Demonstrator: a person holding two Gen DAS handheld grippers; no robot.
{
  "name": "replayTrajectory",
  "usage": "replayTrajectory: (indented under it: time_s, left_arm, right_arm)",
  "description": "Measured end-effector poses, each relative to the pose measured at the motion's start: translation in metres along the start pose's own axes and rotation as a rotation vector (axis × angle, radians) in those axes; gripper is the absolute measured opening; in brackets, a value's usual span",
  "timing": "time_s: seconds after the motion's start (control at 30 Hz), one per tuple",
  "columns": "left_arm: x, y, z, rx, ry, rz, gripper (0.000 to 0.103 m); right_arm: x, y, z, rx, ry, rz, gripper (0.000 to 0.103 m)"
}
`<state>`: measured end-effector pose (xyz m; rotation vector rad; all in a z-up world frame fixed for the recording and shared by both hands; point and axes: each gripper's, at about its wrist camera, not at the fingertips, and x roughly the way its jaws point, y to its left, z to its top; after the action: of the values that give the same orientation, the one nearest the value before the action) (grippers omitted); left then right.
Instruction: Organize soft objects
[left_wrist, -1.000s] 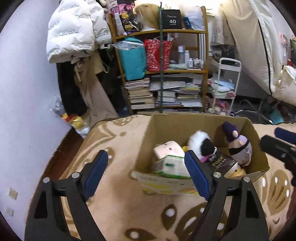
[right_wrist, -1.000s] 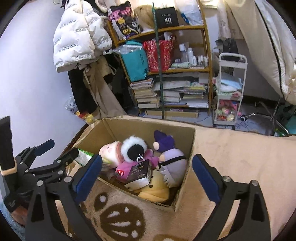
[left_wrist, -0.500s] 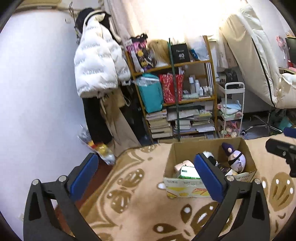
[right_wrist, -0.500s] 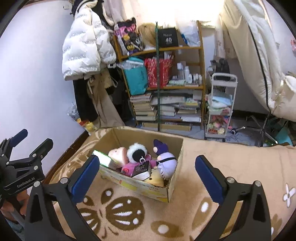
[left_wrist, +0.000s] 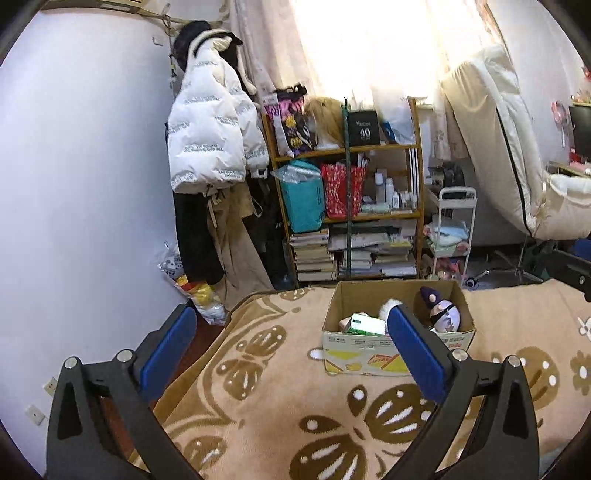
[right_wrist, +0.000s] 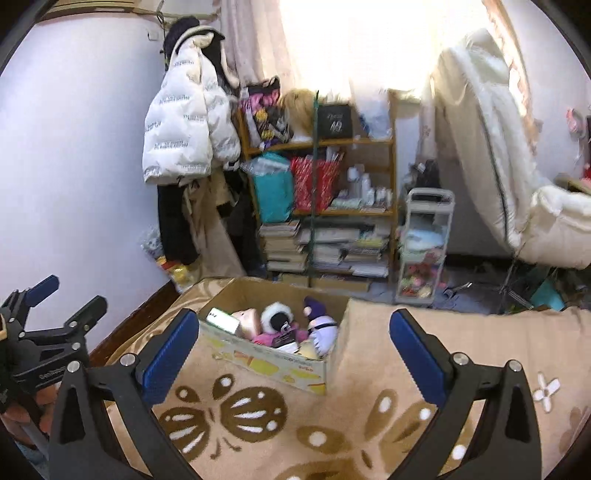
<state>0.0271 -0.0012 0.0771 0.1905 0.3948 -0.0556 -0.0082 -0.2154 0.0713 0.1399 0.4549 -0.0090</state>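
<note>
With the left gripper (left_wrist: 291, 343) and right gripper (right_wrist: 291, 343) spread wide and empty, the boxed plush toys (right_wrist: 291, 326), probably light and squashy, are best pinched mid-body.

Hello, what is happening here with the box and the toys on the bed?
A person holds a hand-held gripper in each hand, tidying soft toys into a cardboard box that sits on a patterned blanket. The purple plush, a black and white fluffy plush and a pink plush already lie inside. The left hand-held gripper and the right hand-held gripper are both open, hold nothing, and are short of the box.
</note>
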Motion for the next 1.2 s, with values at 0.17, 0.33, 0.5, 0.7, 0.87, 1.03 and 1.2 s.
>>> replayTrajectory:
  time_s: [0.17, 0.33, 0.5, 0.7, 0.87, 1.03, 1.2]
  left_arm:
    - [-0.025, 0.006, -0.010, -0.032, -0.046, -0.027, 0.102]
    - [-0.036, 0.006, -0.023, -0.042, -0.083, -0.055, 0.102]
    - [-0.037, 0.007, -0.037, -0.054, -0.098, -0.059, 0.102]
    - [-0.029, 0.010, -0.043, -0.066, -0.061, -0.046, 0.102]
    - [-0.021, 0.011, -0.050, -0.063, -0.033, -0.037, 0.102]
    - [-0.017, 0.007, -0.054, -0.048, -0.013, -0.032, 0.102]
    - [-0.018, 0.004, -0.054, -0.038, -0.011, -0.046, 0.102]
  right_arm:
    - [-0.026, 0.005, -0.006, -0.020, -0.051, -0.036, 0.103]
    - [-0.042, 0.001, -0.018, -0.021, -0.096, -0.051, 0.103]
    - [-0.045, -0.009, -0.031, -0.005, -0.111, -0.035, 0.103]
    - [-0.035, -0.013, -0.038, 0.011, -0.089, -0.029, 0.103]
    - [-0.026, -0.014, -0.044, 0.022, -0.065, -0.041, 0.103]
    - [-0.019, -0.017, -0.050, 0.036, -0.048, -0.045, 0.103]
    - [-0.014, -0.017, -0.053, 0.044, -0.029, -0.049, 0.103]
